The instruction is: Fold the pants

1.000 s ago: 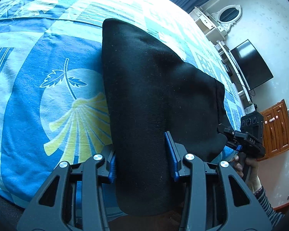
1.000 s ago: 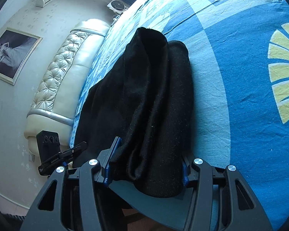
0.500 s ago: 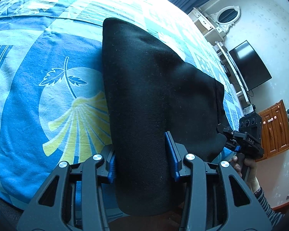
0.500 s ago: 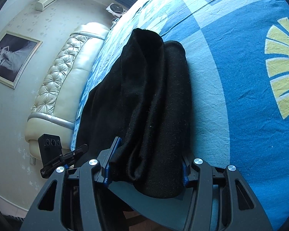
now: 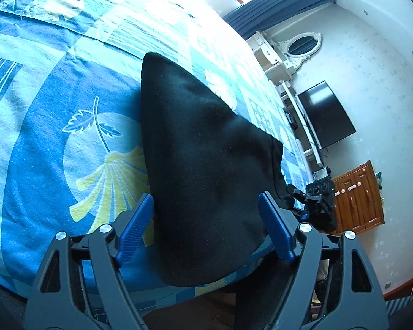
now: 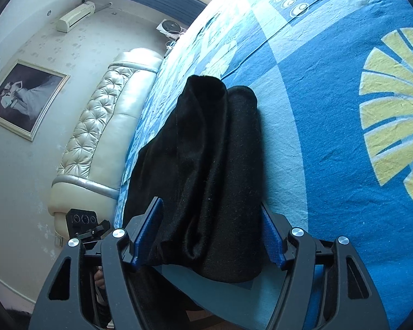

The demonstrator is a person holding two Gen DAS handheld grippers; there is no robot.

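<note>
In the left wrist view my left gripper [image 5: 206,220] is opening around the black pants [image 5: 206,165] on the bed [image 5: 41,165], in the right view my right gripper [image 6: 210,233] opens too, and dragging cloth could undo the fold.

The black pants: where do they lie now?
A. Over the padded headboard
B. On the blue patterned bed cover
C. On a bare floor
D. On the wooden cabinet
B: the folded black pants rest flat on the blue bed cover with its leaf and fan print, between the blue pads of the left gripper.
</note>
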